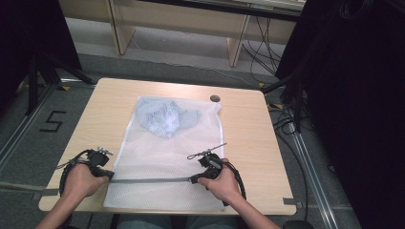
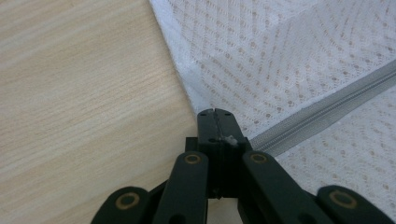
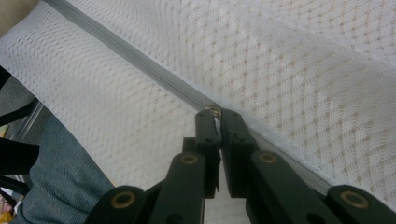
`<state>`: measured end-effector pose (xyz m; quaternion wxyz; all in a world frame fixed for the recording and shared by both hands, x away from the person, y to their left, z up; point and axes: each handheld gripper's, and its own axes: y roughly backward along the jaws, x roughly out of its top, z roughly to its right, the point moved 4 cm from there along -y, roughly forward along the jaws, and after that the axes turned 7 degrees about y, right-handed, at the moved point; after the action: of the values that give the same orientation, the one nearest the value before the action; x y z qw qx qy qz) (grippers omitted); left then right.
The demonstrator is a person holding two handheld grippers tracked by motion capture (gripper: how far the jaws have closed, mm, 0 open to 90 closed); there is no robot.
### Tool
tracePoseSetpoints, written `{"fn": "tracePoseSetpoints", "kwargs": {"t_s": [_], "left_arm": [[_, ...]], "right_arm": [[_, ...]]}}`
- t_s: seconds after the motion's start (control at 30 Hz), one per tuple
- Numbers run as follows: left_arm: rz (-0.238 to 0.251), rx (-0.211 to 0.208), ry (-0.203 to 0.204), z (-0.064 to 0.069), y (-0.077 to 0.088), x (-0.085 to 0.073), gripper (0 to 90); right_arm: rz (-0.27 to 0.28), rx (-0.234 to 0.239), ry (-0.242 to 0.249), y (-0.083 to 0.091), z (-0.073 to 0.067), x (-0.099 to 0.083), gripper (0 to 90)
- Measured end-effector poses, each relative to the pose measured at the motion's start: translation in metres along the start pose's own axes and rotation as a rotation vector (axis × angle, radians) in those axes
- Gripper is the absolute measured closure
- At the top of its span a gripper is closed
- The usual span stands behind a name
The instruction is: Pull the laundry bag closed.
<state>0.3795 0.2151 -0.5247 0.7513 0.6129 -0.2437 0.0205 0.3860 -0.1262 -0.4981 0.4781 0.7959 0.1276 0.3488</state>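
We see 2 grippers clamped on the mesh bag [image 1: 167, 157]: left gripper [image 2: 215, 113] on zipper end [image 2: 261, 142], right gripper [image 3: 215, 112] on slider [image 3: 214, 110].

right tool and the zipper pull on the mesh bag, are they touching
Touching. In the right gripper view the right tool has its jaws shut on the small metal zipper pull, at the end of the grey zipper on the mesh bag.
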Motion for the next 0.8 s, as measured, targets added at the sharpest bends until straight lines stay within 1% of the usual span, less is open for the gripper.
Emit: {"fn": "tracePoseSetpoints", "kwargs": {"t_s": [0.03,0.07,0.13,0.17,0.23,0.27,0.3,0.57,0.6,0.63,0.7,0.73,0.77,0.8], "left_arm": [[0.0,0.0,0.0,0.0,0.0,0.0,90.0],[0.005,0.002,0.011,0.0007,-0.0003,0.0001,90.0],[0.007,-0.001,0.009,0.0006,-0.0005,0.0001,90.0],[0.007,-0.001,0.012,0.0008,-0.0006,0.0001,90.0],[0.004,0.002,0.009,0.0005,-0.0003,0.0001,90.0],[0.004,0.001,0.01,0.0006,-0.0002,0.0001,90.0],[0.004,0.003,0.009,0.0006,-0.0001,0.0001,90.0],[0.004,0.001,0.011,0.0006,-0.0002,0.0001,90.0],[0.008,-0.002,0.01,0.0006,-0.0006,0.0001,90.0],[-0.005,0.002,-0.005,-0.0005,0.0003,-0.0001,90.0],[-0.005,0.003,-0.008,-0.0006,0.0004,-0.0001,90.0],[0.0,0.0,-0.001,-0.0001,0.0,0.0,90.0],[0.009,-0.001,0.011,0.0007,-0.0007,0.0001,90.0],[0.002,-0.001,0.002,0.0002,-0.0002,0.0001,90.0]], "right_arm": [[0.006,-0.004,0.0,0.0002,-0.0001,0.0,87.1],[0.001,-0.006,-0.01,0.0007,0.0001,-0.0004,87.0],[-0.011,-0.007,-0.013,0.0021,0.0013,-0.0014,87.0],[0.002,-0.006,-0.003,0.0019,0.0022,-0.0013,87.1],[0.004,-0.009,-0.001,0.0024,0.0023,-0.0014,87.1],[-0.003,-0.005,-0.028,0.003,0.0009,-0.002,87.0],[0.005,0.001,-0.007,0.0036,0.0023,-0.0022,87.0],[0.002,-0.005,-0.012,0.0055,0.0049,-0.0043,87.0],[0.005,-0.006,-0.002,0.0059,0.0053,-0.0043,87.0],[-0.003,-0.011,-0.03,0.0069,0.0041,-0.0049,87.0],[-0.004,-0.009,-0.029,0.0076,0.0046,-0.0052,87.0],[0.007,-0.009,-0.019,0.008,0.006,-0.0052,87.0],[0.007,-0.009,-0.019,0.008,0.006,-0.0052,87.0],[0.001,-0.012,-0.026,0.0088,0.0067,-0.0061,87.0]]}}
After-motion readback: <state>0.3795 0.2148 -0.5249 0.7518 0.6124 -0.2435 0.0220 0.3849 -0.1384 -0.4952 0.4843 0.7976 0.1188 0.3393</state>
